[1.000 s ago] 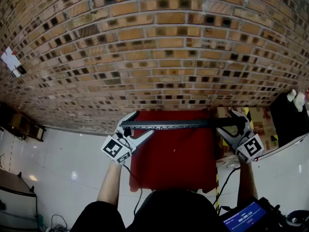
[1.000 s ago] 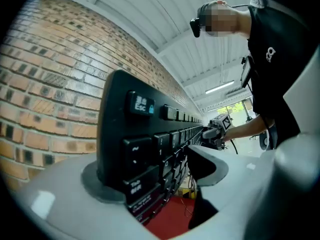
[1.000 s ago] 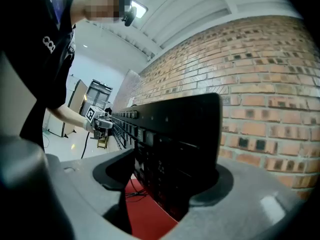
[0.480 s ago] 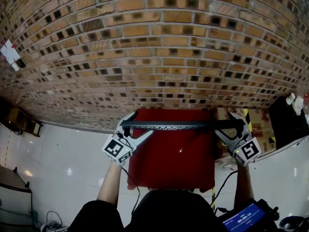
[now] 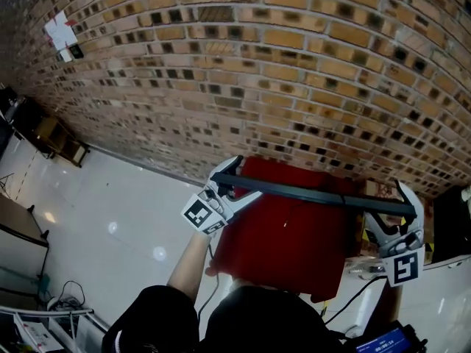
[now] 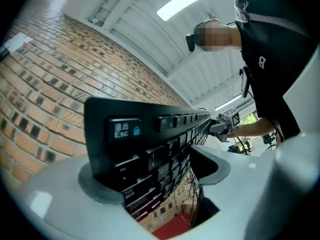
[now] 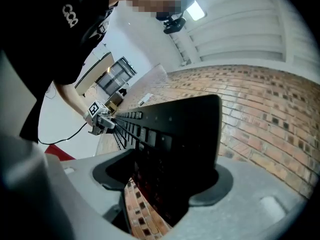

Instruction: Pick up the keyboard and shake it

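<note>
The left gripper point(image 6: 155, 169) has the Esc end of the keyboard point(image 6: 125, 129) between its jaws. The grey pads lie against the keyboard's back and its keys, clenched on it, though the jaws have just been opening a little wider. The right gripper point(image 7: 165, 179) grasps the other end the same way, one pad on the key side and one on the plain back. Each gripper view looks down the rows of keys to the opposite gripper at the far end.

In the head view the keyboard point(image 5: 309, 193) hangs edge-on in the air between the left gripper point(image 5: 232, 182) and the right gripper point(image 5: 394, 210). It is clear of the red desk point(image 5: 287, 234) and roughly in line with the desk's far edge, and its right end reaches past the desk's right edge. Behind stands a brick wall point(image 5: 257, 65), and a white floor point(image 5: 110, 212) lies to the left of the desk.

Against a second ago, both ends stay held and the keyboard stays over the far part of the desk. The whole scene now slants across the picture, left end higher, where before the keyboard ran level. The right gripper sits lower and nearer the picture's right edge. Its marker cube point(image 5: 402, 267) now hangs below the jaws rather than beside them. The keyboard overhangs the desk's right edge a little more than before.
</note>
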A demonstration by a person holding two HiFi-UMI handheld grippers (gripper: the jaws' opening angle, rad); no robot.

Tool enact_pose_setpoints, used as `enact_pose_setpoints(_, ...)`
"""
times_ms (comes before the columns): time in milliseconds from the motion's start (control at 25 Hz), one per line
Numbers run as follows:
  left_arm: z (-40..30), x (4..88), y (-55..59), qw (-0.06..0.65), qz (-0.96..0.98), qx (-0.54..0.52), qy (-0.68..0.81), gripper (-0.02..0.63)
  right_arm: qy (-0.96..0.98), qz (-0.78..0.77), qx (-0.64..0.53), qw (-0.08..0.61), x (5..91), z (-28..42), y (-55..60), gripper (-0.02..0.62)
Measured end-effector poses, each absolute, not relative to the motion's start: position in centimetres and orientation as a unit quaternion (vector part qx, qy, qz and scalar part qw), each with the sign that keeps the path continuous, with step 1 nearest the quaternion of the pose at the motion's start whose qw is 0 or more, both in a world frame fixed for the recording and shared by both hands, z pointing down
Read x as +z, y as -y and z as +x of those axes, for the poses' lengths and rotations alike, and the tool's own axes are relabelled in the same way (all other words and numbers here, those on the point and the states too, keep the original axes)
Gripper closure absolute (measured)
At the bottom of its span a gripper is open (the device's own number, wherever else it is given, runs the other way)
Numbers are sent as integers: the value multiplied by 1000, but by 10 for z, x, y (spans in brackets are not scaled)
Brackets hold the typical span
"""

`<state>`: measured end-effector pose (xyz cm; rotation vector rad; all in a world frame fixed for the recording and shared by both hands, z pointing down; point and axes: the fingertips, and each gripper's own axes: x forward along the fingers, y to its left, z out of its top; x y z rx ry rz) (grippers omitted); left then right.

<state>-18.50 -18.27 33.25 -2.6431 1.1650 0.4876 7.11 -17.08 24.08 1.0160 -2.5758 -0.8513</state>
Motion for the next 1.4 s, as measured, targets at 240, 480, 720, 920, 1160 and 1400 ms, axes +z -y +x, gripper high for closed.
enact_pose_setpoints(240, -203, 343, 189, 100, -897, 172, -394, 189, 869, 310, -351, 162, 248, 51, 175, 278)
enact_pose_setpoints(480, -214, 341, 203, 95, -893, 179, -402, 183, 870, 325, -333, 165, 239, 37, 188, 278)
enact_pose_setpoints(720, -216, 337, 206, 110, -894, 165, -403, 184, 873, 312, -349, 135, 238, 36, 192, 281)
enact_pose_setpoints(920, -217, 325, 202, 122, -888, 171, -410, 179, 876, 330, -331, 115, 225, 34, 188, 279)
enact_pose_setpoints(1160, -225, 337, 191, 120, -880, 148, -436, 181, 878, 288, -353, 148, 251, 30, 197, 281)
enact_pose_setpoints(1400, -233, 348, 182, 98, -881, 164, -433, 178, 859, 276, -369, 222, 259, 22, 183, 279)
